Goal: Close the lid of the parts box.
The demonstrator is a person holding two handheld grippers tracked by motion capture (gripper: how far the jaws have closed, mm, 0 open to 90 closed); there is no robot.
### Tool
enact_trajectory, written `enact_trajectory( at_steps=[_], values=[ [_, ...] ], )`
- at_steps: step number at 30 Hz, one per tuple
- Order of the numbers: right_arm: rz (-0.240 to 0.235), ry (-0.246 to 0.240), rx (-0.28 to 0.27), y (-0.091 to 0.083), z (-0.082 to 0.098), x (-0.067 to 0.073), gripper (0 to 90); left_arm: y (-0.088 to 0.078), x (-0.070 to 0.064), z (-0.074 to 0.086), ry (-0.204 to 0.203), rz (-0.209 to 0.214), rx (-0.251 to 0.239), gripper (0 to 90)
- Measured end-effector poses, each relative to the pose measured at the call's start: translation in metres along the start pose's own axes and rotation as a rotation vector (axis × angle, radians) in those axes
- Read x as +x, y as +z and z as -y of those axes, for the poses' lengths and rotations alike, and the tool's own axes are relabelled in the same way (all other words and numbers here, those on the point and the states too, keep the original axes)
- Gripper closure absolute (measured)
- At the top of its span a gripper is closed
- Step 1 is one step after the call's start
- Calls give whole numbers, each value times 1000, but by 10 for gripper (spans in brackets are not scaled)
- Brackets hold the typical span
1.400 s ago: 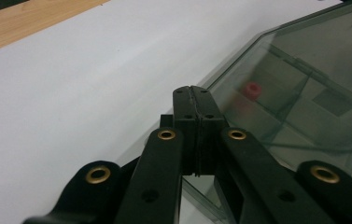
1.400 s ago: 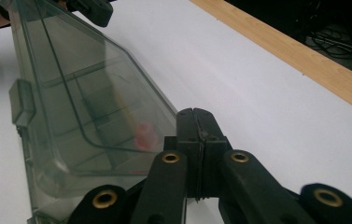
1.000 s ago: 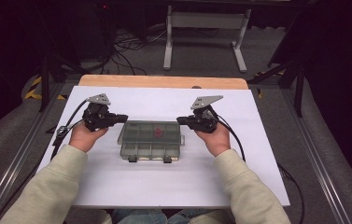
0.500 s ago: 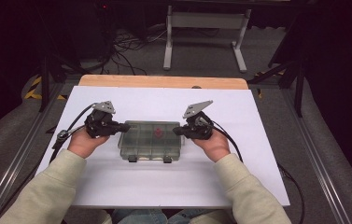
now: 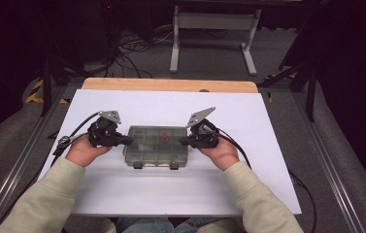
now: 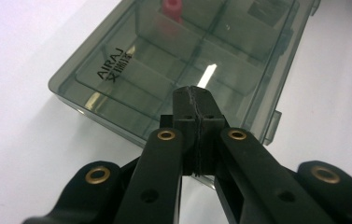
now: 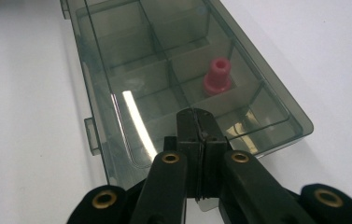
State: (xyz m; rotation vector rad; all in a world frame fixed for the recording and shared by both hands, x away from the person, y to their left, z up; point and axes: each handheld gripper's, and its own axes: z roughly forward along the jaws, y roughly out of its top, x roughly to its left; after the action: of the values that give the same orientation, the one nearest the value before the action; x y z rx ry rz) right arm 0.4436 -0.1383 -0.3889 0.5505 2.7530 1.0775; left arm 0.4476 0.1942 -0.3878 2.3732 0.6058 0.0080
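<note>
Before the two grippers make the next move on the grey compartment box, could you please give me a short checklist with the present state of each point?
1. Left gripper shut, at the box's left end: ok.
2. Right gripper shut, at its right end: ok.
3. Compartment box flat on the white table: ok.
4. Lid closed: ok.
5. Latches fastened: cannot tell.
6. Red piece inside one compartment: ok.

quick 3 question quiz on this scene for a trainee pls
1. True or false: the clear compartment box has its lid shut.
2. What colour is the small part inside the box?
3. The left hand-held gripper and right hand-held gripper are: A) both open B) both shut C) one open, one shut

Key:
1. True
2. Pink-red
3. B
</note>
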Motion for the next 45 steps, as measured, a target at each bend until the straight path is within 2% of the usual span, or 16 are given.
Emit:
enact_trajectory(
  at_steps=[5,28,33,38,41,45],
  values=[
    [-6,-9,19,2,0,2,899,2,-1,0,5,16,25,897],
    [-28,-25,101,10,1,9,894,11,-5,0,37,43,120,897],
    [-34,-23,107,10,1,9,893,12,-6,0,42,49,131,897],
    [-39,-27,121,12,1,10,893,16,-8,0,52,51,162,898],
    [-54,-33,127,14,1,11,886,18,-9,0,67,54,171,899],
    [-59,-28,128,14,2,12,881,18,-9,1,65,55,167,899]
  ],
)
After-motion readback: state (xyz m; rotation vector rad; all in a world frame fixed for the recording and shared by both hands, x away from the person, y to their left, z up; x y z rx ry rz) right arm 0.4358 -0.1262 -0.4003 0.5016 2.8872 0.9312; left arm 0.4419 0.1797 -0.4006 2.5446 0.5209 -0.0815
